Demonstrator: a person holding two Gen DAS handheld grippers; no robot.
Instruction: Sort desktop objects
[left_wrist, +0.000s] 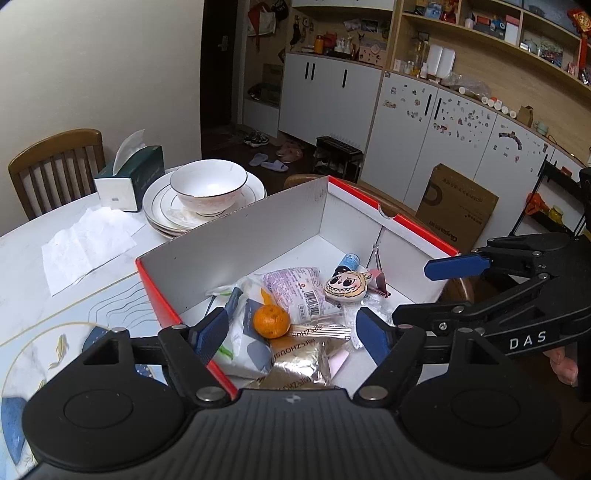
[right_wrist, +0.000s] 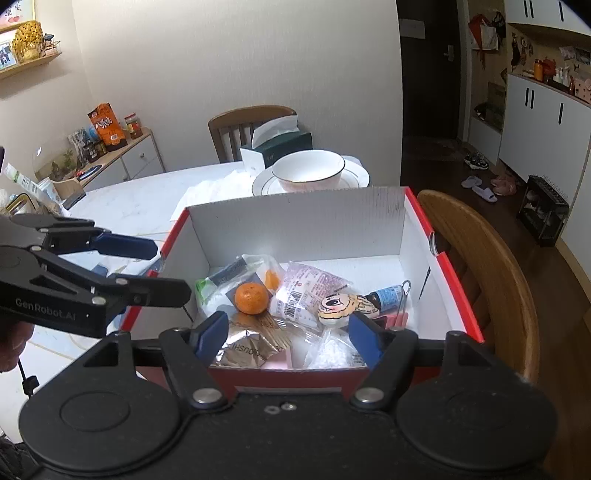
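A red box with white inside walls (left_wrist: 236, 240) (right_wrist: 295, 221) stands on the table and holds an orange mandarin (left_wrist: 270, 321) (right_wrist: 251, 298), snack packets (left_wrist: 299, 291) (right_wrist: 306, 291), a cartoon-face charm (left_wrist: 346, 286) (right_wrist: 338, 304), a small blue-labelled bottle (left_wrist: 348, 263) (right_wrist: 386, 295) and a foil pack (left_wrist: 295, 365) (right_wrist: 247, 349). My left gripper (left_wrist: 291, 334) is open and empty above the box's near corner. My right gripper (right_wrist: 286, 334) is open and empty over the box's near wall. Each gripper shows in the other's view, the right (left_wrist: 436, 291) and the left (right_wrist: 162, 267).
A bowl on stacked plates (left_wrist: 207, 192) (right_wrist: 310, 173), a tissue box (left_wrist: 133, 177) (right_wrist: 277, 146) and loose tissues (left_wrist: 88, 243) lie on the white table behind the box. Wooden chairs (left_wrist: 55, 162) (right_wrist: 491, 273) stand at the table's far side and right of the box.
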